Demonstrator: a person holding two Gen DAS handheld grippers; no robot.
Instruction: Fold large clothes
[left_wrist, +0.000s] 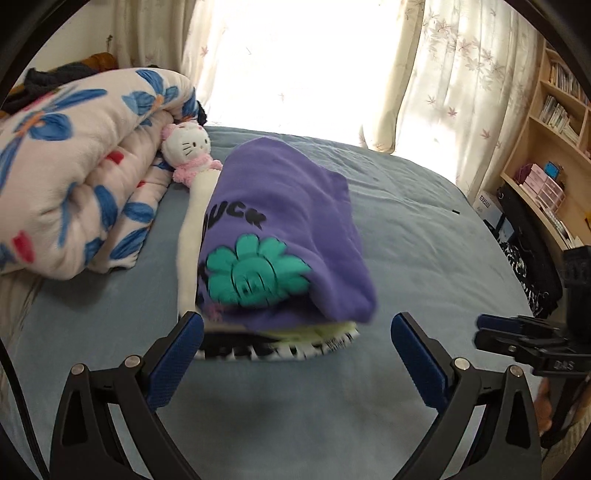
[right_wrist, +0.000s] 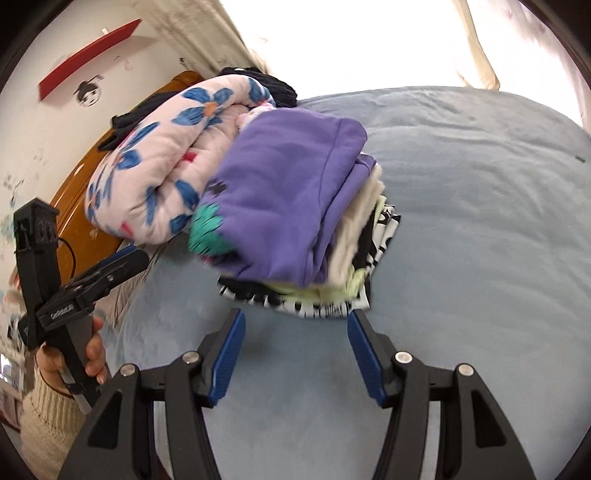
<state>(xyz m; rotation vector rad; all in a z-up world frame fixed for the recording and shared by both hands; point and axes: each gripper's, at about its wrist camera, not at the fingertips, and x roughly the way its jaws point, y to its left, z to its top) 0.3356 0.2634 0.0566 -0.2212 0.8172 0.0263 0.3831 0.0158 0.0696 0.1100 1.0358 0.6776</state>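
Task status: folded purple sweatshirt (left_wrist: 291, 206) resting on top of a stack of folded clothes (right_wrist: 325, 295) on the bed (left_wrist: 424, 229). Judged complete for this garment; no unfolded garment visible on the blue sheet (further pieces, if any, outside both views).

Stack composition, top to bottom: purple sweatshirt with teal flower print, cream layer, pale yellow-green layer, black-and-white patterned piece at the base. Edges roughly aligned, near edge slightly uneven.

Stack position: middle-left of the bed, just right of the flowered quilt (left_wrist: 74, 177), with the white plush toy (left_wrist: 188, 147) at its far-left corner.

Left gripper (left_wrist: 295, 350): fingers spread wide, nothing between them, above bare sheet at the near edge of the stack. Left fingertip just beside the stack's near-left corner; contact not determinable.

Right gripper (right_wrist: 295, 347): fingers partly apart, nothing held, near side of the stack, right fingertip close to the patterned base layer.

Left hand (right_wrist: 92, 354) visible on the tool handle in the right wrist view.

Remaining: judged only a tidy of the near edge, or a fresh garment.
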